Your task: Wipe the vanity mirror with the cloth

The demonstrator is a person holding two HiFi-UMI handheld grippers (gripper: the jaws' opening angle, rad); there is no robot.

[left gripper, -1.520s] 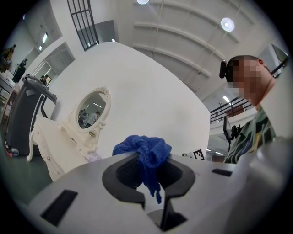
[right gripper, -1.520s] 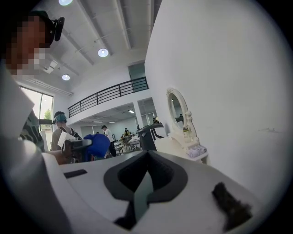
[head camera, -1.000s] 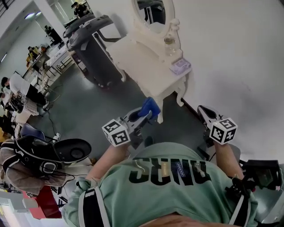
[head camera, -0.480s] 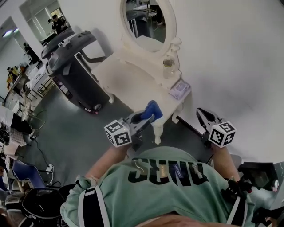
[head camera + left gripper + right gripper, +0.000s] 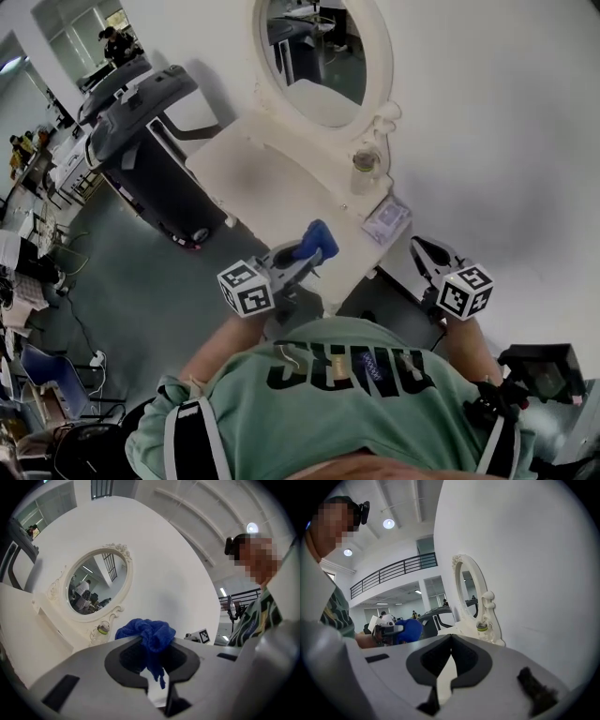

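Your left gripper [image 5: 151, 654] clenched on blue cloth [image 5: 147, 632]; bunch pokes out above jaws. Your right gripper [image 5: 450, 644] pressed together, nothing between jaws. Vanity mirror [image 5: 317, 49] ahead above white table [image 5: 267, 178], well apart from cloth. Small jar [image 5: 364, 163] beside mirror frame.

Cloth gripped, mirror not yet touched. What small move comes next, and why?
Probably lift the left gripper forward until its bunched blue cloth touches the oval white-framed mirror: the jaws are shut on the cloth, but it hangs well short of the glass.
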